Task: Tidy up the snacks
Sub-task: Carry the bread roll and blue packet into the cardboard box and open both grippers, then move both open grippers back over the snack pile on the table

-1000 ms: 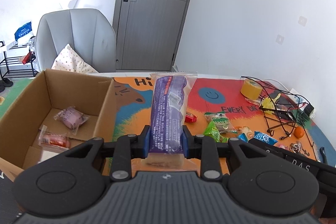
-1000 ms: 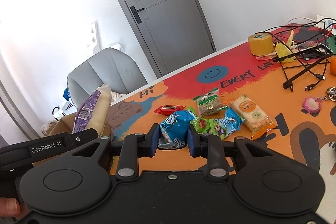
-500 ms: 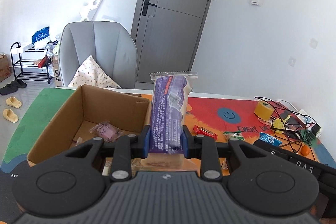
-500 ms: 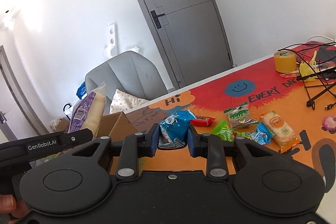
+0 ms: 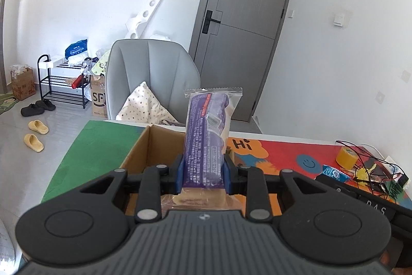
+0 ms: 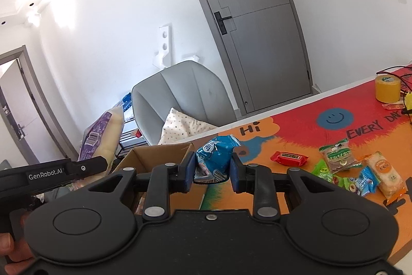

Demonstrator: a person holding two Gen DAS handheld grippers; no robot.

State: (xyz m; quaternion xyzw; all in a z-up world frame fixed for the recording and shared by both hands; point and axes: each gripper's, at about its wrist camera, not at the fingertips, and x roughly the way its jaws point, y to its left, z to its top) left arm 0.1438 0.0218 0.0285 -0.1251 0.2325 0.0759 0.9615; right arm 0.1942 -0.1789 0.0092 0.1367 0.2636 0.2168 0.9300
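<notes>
White-walled room with a grey door [image 5: 242, 38] far and a grey armchair [image 5: 152, 79] with a dotted cushion [image 5: 144, 107] behind the table. Bright cartoon mat [image 6: 309, 130] over the tabletop, loose snack packets [image 6: 360, 169] at right. Open cardboard box [image 5: 154, 146] at near left, contents hidden. Left gripper [image 5: 203, 172] clenched on an upright purple snack pack [image 5: 206, 135] above the box. Right gripper [image 6: 212, 169] clamped on a blue snack packet [image 6: 215, 151] beside the box's right wall.

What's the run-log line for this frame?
left gripper: shut on purple snack pack | right gripper: shut on blue snack bag | both at cardboard box | loose snacks on mat
</notes>
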